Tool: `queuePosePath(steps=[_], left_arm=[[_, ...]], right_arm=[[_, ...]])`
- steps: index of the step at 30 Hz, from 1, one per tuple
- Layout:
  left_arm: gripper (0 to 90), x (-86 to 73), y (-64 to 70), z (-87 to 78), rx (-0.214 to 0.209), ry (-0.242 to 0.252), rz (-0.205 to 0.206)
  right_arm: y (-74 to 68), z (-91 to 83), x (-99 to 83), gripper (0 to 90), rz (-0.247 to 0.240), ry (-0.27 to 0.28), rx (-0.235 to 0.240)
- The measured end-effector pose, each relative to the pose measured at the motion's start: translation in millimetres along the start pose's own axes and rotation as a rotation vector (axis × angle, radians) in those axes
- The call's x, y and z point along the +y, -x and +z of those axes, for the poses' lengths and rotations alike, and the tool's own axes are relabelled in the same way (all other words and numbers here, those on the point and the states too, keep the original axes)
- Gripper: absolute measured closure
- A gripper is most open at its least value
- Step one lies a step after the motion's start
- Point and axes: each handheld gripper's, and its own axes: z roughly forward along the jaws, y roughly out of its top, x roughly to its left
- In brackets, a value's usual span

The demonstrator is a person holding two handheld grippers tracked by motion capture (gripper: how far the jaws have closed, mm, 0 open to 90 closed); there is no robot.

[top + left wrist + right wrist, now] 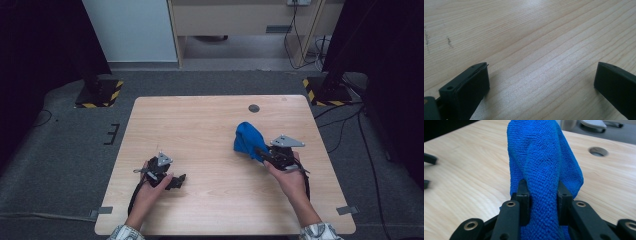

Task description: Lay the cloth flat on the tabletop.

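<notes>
A bunched blue microfibre cloth rises off the wooden table right of centre. My right gripper is shut on its near edge. In the right gripper view the two black jaws pinch a thick fold of the blue cloth, with the gripper clamped around it. My left gripper rests low at the table's front left, jaws pointing right. In the left gripper view that gripper is open, wide apart over bare wood, with nothing between its fingers.
A round cable hole sits in the tabletop at the back right, seen also as a hole beyond the cloth. Black stands with striped bases flank the table on grey floor. Cables trail at the right.
</notes>
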Motion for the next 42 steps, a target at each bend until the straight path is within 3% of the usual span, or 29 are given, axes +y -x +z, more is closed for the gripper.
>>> queuePosePath(steps=[11, 13, 21, 33, 37, 42], left_arm=[[0.0, 0.1, -0.2, 0.0, -0.001, -0.001, 0.002], [0.0, 0.1, -0.1, 0.1, -0.001, 0.0, 0.001], [0.0, 0.0, -0.2, 0.1, -0.002, 0.0, 0.001], [0.0, 0.1, 0.1, 0.1, 0.0, 0.0, 0.0], [0.0, 0.2, 0.3, 0.2, 0.001, 0.0, -0.001], [0.0, 1.2, 1.3, 1.2, 0.009, 0.0, -0.008]], right_arm=[[-42.8, 5.5, 16.2, 71.0, -0.042, 0.029, 0.108], [-56.8, 15.0, 13.0, 71.0, -0.055, -0.002, 0.141], [-83.3, 36.1, 6.0, 70.6, -0.103, -0.05, 0.185], [-77.9, 73.3, -24.4, 63.8, -0.127, -0.209, 0.131], [-76.7, 76.2, -29.0, 59.8, -0.159, -0.218, 0.1], [-78.6, 77.7, -32.4, 39.5, -0.146, -0.202, 0.106]])
